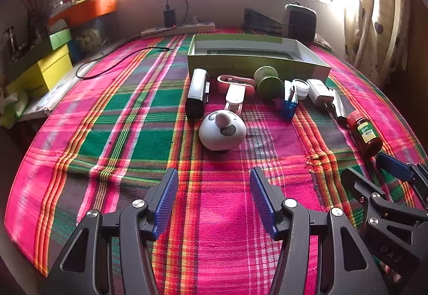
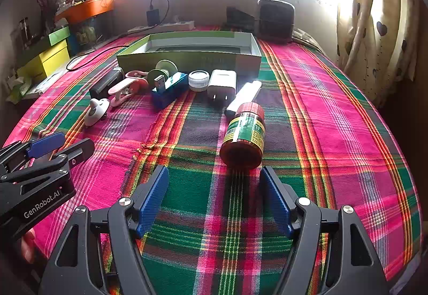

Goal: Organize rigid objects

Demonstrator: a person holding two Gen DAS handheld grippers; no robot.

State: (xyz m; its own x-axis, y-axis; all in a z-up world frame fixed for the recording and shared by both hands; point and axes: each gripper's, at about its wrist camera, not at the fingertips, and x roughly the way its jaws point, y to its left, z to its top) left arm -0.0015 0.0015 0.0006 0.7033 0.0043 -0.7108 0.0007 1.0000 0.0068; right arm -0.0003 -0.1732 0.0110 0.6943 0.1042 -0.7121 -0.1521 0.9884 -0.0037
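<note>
The brown plastic bottle with a red ribbed cap (image 2: 244,134) lies on its side at frame centre in the right wrist view, on the pink-and-green plaid cloth (image 2: 334,134), just ahead of the right claw (image 2: 214,200), whose blue-padded jaws are spread wide and hold nothing. The white rounded gadget (image 1: 222,130) lies at centre in the left wrist view, ahead of the left claw (image 1: 214,200), likewise spread and empty. The shallow green cardboard box (image 1: 254,63) stands behind the row of items, upper centre.

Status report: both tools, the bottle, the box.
Left tool open, empty. Right tool open, just short of brown bottle lying on its side. Green box open behind the row. Nothing blocking.
</note>
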